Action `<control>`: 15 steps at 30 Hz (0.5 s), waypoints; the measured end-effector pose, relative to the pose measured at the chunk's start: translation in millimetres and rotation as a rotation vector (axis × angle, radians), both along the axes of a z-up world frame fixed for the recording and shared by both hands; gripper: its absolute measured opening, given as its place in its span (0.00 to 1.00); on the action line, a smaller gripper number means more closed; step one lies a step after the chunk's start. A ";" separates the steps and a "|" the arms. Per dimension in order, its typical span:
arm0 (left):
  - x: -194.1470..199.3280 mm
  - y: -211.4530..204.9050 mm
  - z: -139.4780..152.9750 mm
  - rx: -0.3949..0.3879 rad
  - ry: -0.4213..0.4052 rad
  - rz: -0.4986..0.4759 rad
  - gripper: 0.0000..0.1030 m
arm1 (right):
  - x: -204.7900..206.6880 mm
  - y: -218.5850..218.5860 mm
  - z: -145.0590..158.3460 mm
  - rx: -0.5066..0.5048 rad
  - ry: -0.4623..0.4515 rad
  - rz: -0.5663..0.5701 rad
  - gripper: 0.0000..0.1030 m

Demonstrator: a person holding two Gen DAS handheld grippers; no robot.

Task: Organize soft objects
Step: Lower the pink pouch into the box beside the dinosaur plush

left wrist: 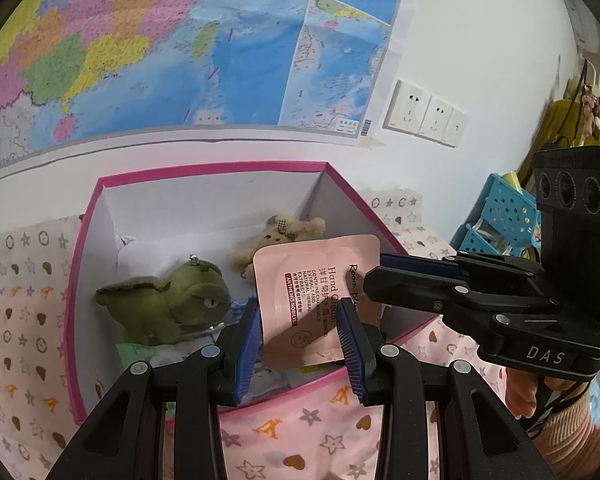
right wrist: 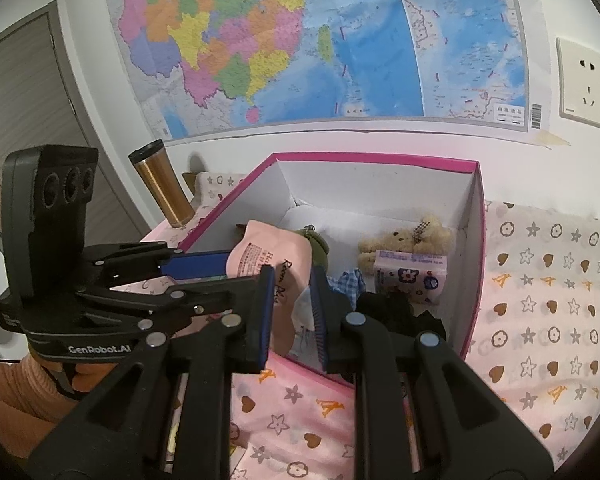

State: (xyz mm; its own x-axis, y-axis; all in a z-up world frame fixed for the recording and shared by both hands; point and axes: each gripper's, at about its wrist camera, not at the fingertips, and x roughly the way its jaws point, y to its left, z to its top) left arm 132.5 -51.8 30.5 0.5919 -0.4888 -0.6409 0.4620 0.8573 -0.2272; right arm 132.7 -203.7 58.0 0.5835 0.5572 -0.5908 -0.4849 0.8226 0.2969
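The pink hand-cream sachet hangs over the pink box's near edge, pinched by the right gripper; the left gripper, spread, flanks it.

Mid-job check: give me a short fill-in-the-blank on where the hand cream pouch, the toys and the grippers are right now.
1. The pink hand cream pouch is pinched by the ____ gripper.
2. The left gripper has its jaws ____, with the pouch between them, untouched.
3. The green plush dinosaur and the beige teddy bear lie inside the ____-rimmed box.
4. The tissue pack inside the box lies in front of the ____.

Missing words: right; open; pink; teddy bear
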 end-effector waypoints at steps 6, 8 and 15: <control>10.1 1.9 -3.1 0.005 0.013 0.008 0.36 | 6.7 2.2 -2.9 0.005 0.013 -0.010 0.20; 14.1 1.7 -4.8 0.010 0.017 0.009 0.36 | 10.2 2.4 -4.8 0.009 0.023 -0.012 0.20; 25.0 1.5 -16.2 0.020 0.047 0.020 0.36 | 17.5 5.4 -14.1 -0.001 0.054 -0.021 0.20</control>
State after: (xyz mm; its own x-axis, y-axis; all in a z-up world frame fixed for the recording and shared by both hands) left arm 157.4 -50.3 14.3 0.5702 -0.4644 -0.6776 0.4340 0.8707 -0.2315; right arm 150.2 -198.3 43.8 0.5621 0.5446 -0.6224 -0.4512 0.8327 0.3211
